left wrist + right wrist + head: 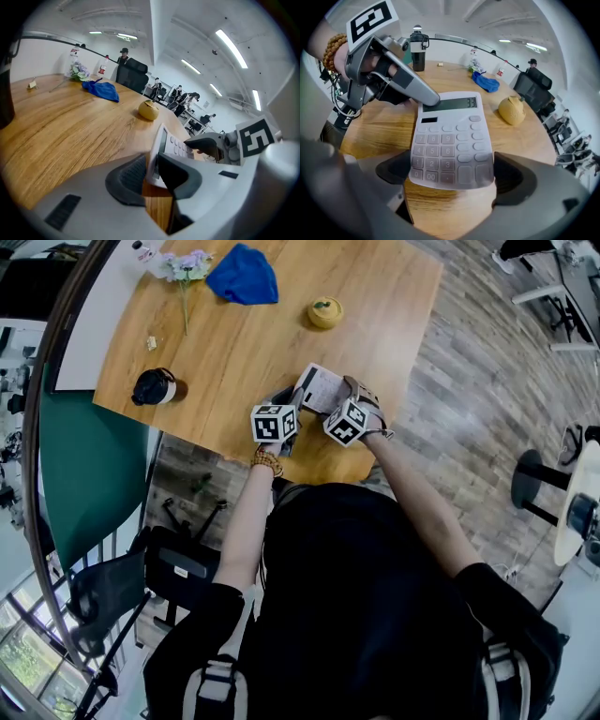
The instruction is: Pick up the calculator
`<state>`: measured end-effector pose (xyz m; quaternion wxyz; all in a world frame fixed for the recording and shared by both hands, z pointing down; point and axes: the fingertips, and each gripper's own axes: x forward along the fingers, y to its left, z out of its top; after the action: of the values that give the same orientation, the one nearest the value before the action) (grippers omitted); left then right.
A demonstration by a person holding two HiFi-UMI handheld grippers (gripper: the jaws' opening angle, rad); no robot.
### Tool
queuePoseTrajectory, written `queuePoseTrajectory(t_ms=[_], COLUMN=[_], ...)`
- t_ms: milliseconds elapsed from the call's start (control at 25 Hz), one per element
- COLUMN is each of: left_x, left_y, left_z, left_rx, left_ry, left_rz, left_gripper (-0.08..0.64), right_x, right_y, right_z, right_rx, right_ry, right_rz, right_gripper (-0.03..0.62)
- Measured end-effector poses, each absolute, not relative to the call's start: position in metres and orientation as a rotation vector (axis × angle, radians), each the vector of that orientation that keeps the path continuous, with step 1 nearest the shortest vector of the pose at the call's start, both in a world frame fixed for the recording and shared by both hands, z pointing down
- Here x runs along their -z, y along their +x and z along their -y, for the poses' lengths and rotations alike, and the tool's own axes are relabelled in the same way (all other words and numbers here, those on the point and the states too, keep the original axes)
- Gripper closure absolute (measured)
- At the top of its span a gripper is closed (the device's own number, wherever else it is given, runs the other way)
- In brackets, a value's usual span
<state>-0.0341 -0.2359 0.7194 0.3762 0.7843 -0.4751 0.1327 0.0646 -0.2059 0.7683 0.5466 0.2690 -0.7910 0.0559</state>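
The flat pale grey plastic calculator hangs tilted just above the light wooden table, near its closest edge, and is carried at both ends. The right gripper is clamped across its width at the key end, with a pad against each side edge. The left gripper pinches the thin corner beside the display. The calculator looks light and stiff, but its smooth, narrow sides could slip, so the side edges, not the keys, seem the safest hold.

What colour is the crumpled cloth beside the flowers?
The crumpled fabric cloth is bright blue; the head view shows it best.
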Motion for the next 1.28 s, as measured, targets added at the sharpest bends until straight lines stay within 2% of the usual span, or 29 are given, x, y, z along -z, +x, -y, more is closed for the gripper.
queuePoseTrajectory(t_ms=[200, 440, 1000, 1200, 1280], left_x=[-0.713, -0.706, -0.683, -0.679, -0.677], left_y=[-0.028, -0.031, -0.018, -0.006, 0.0], left_z=[0.232, 0.228, 0.213, 0.206, 0.202], left_rx=[-0.419, -0.386, -0.191, -0.156, -0.15], left_ry=[2.082, 2.088, 1.799, 1.744, 1.728], left_rz=[1.211, 1.266, 1.179, 1.123, 1.102], left_gripper=[0.487, 0.501, 0.511, 0.511, 0.511], right_x=[-0.772, -0.759, -0.762, -0.768, -0.77], right_y=[0.067, 0.062, 0.049, 0.054, 0.056], right_z=[0.201, 0.199, 0.184, 0.183, 0.182], right_rx=[-0.136, 0.055, 0.042, -0.084, -0.137], right_ry=[0.607, 0.65, 0.6, 0.613, 0.613], right_rz=[1.863, 1.905, 1.934, 1.935, 1.935], right_gripper=[0.015, 0.02, 0.021, 0.027, 0.048])
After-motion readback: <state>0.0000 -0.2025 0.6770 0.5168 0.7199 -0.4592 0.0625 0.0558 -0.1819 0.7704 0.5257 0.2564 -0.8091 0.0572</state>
